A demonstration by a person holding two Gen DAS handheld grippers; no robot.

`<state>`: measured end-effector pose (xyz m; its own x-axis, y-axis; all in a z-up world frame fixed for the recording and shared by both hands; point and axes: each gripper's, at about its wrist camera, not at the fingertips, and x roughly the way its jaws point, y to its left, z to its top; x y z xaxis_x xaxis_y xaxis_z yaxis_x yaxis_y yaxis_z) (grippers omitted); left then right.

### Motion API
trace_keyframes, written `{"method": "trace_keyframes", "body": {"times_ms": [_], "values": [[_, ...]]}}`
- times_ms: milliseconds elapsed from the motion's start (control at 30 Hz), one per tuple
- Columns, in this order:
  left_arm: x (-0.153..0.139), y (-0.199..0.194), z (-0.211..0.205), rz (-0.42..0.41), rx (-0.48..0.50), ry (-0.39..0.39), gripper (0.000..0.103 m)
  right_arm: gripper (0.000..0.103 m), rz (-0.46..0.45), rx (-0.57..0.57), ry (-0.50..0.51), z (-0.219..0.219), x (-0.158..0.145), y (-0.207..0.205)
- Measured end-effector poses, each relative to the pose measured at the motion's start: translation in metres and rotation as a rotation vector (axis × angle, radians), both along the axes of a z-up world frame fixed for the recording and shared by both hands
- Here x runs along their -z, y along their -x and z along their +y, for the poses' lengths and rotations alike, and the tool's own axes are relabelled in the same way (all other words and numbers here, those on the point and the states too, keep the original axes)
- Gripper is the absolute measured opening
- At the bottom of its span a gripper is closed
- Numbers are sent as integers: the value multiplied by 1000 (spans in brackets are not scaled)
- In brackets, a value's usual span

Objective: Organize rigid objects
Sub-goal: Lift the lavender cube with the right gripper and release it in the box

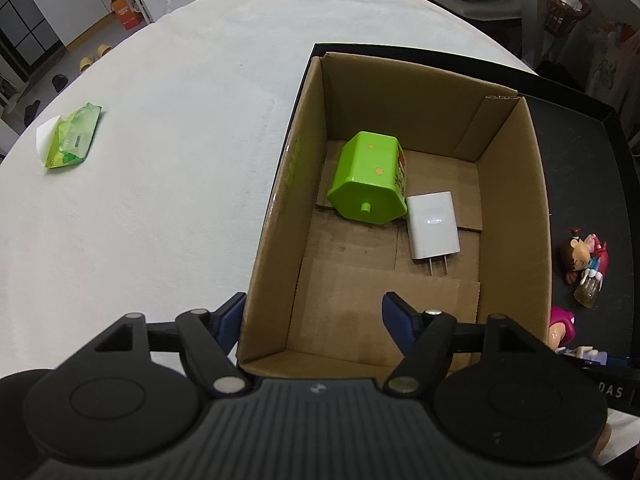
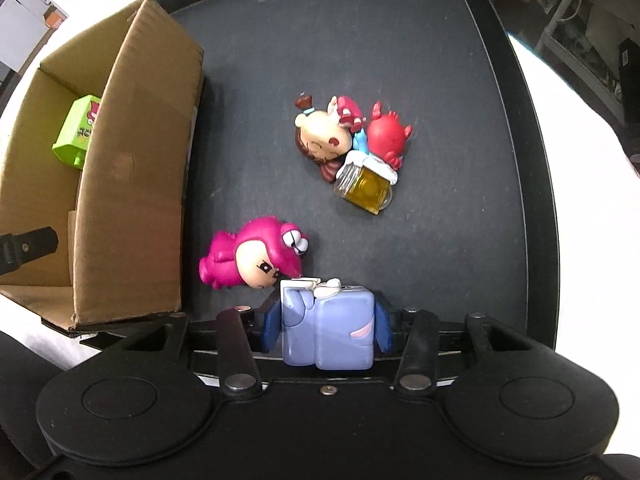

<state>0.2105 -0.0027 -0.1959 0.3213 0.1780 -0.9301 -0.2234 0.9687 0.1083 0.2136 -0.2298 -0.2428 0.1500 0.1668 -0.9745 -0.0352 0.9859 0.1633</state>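
Gripping blue block toy [image 2: 328, 326] w/ right hand-held gripper [image 2: 326, 330], fingers clamped on its sides above black tray [image 2: 536, 184]. Left hand-held gripper [image 1: 316, 320] spread apart, straddling cardboard box [image 1: 276, 216] wall. Risk: toy slips or clips pink figure [image 2: 252, 256] during transfer.

Your bench [image 1: 168, 168] lies under a pale fleecy cover, beyond its far left edge you see white cabinets [image 1: 76, 8] on a dark floor, an orange carton [image 1: 127, 14], cluttered wire shelving [image 2: 588, 32] at right.
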Motion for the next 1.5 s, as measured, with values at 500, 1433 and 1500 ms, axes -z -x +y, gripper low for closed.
{"method": "trace_keyframes", "body": {"times_ms": [500,1433,1500], "values": [[-2,1,5,-9,-2,27,72,44,-107,50,-7,-8,-35,-2],[-5,16,54,-124,-37,168,62,44,-351,-25,-52,70,-128,-21],[-3,16,56,-124,-40,184,58,44,-357,-45,-60,79,-133,-23]]}}
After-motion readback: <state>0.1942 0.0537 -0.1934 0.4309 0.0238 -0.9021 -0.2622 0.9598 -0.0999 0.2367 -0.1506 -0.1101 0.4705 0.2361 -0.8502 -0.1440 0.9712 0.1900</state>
